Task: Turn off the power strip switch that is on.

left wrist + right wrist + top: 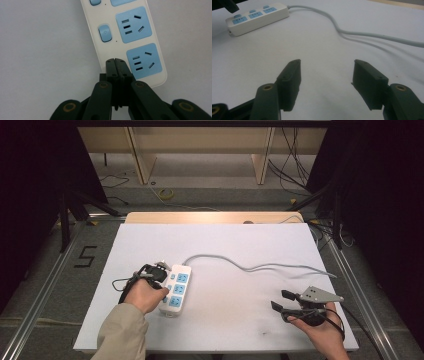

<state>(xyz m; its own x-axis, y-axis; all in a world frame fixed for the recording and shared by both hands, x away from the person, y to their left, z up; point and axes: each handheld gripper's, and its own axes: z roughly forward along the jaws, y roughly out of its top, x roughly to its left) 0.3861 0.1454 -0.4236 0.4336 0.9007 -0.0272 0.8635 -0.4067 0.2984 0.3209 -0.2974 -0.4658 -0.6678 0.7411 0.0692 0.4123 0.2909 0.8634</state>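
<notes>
Right gripper (pixel 280 301): jaws wide apart, empty, idle over bare table (pixel 240 315), well apart from strip.
Left gripper (pixel 116 60): jaws closed together, nothing between, tips at strip's (pixel 125 37) switch edge, probably pressing end button.
Beyond: two more buttons (pixel 105 33), likely pending.
Cord (pixel 260 266) trails beyond the strip, toward the right.

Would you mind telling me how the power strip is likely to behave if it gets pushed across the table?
The power strip looks like a rigid, flat plastic box, so it should slide rather than roll or tip. Its smooth casing on the smooth white table may skid easily. The long grey cable is floppy and would probably drag, swinging the strip around.
</notes>
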